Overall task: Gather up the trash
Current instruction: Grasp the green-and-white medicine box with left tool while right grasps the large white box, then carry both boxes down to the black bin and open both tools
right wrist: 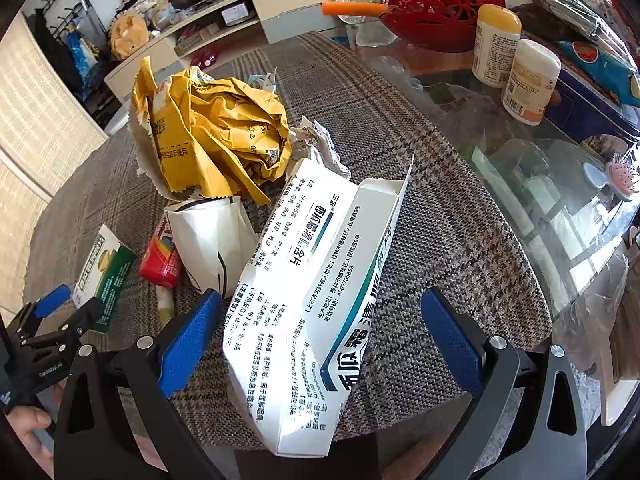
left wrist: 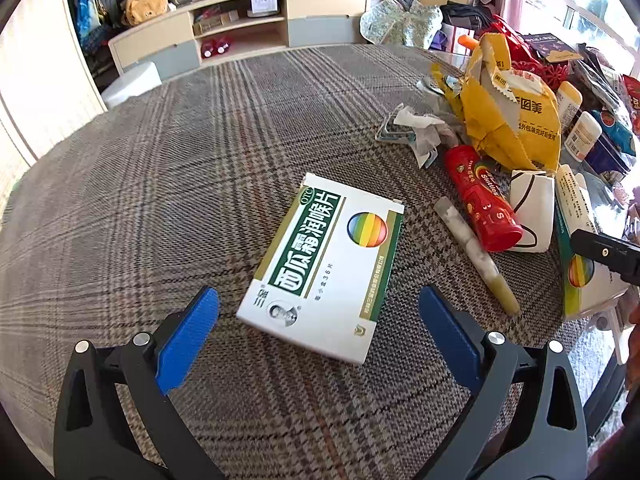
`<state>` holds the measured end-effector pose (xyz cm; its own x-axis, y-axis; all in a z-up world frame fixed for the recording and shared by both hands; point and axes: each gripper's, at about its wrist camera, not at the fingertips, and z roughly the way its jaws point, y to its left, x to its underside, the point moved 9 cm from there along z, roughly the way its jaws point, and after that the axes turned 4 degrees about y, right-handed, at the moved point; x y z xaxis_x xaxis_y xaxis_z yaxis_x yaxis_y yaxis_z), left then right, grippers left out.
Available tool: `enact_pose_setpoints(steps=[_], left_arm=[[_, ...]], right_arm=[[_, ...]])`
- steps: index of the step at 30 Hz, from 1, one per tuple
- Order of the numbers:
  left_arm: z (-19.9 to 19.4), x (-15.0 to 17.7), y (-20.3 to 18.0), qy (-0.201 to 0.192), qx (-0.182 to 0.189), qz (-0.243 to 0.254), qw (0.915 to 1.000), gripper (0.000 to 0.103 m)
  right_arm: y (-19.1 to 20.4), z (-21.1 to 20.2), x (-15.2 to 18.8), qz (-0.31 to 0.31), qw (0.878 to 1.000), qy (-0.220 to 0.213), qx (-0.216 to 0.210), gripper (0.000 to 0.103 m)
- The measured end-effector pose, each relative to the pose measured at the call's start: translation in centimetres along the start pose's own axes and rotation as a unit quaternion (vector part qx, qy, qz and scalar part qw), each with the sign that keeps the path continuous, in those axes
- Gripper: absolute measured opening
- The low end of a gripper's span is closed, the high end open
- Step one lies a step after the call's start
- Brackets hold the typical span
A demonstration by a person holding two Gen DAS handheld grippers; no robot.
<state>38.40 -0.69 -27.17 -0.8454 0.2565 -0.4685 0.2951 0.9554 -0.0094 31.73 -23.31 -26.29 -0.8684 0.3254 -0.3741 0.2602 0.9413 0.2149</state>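
My left gripper (left wrist: 318, 308) is open, its blue fingers either side of the near end of a flat white-and-green medicine box (left wrist: 324, 264) lying on the plaid cloth. Right of it lie a thin tube (left wrist: 476, 252), a red Skittles tube (left wrist: 482, 198), a crushed white paper cup (left wrist: 534, 208), crumpled tissue (left wrist: 420, 128) and a crumpled yellow bag (left wrist: 512, 112). My right gripper (right wrist: 320, 324) is open around a torn-open white medicine box (right wrist: 316, 300), without gripping it. The yellow bag (right wrist: 212, 136), the cup (right wrist: 212, 240) and the red tube (right wrist: 162, 260) lie beyond it.
The plaid cloth (left wrist: 160, 184) covers a glass table (right wrist: 540, 168). At the table's right stand two white bottles (right wrist: 530, 80), a red basket (right wrist: 432, 20) and packets. A TV cabinet (left wrist: 240, 28) stands behind. The left gripper also shows in the right wrist view (right wrist: 60, 312).
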Motion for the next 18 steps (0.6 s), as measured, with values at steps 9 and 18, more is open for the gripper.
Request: enact_pose_setpoints(steps=[9, 18], left_arm=[[2.5, 0.2, -0.1, 0.022, 0.029, -0.008, 0.9993, 0.094], [2.3, 0.2, -0.5, 0.01, 0.002, 0.021, 0.9997, 0.073]], right_arm=[[0.1, 1.6, 0.7, -0.01, 1.0, 0.011, 0.005, 0.099], [-0.4, 0.4, 0.9, -0.017, 1.0, -0.01, -0.013, 0.074]])
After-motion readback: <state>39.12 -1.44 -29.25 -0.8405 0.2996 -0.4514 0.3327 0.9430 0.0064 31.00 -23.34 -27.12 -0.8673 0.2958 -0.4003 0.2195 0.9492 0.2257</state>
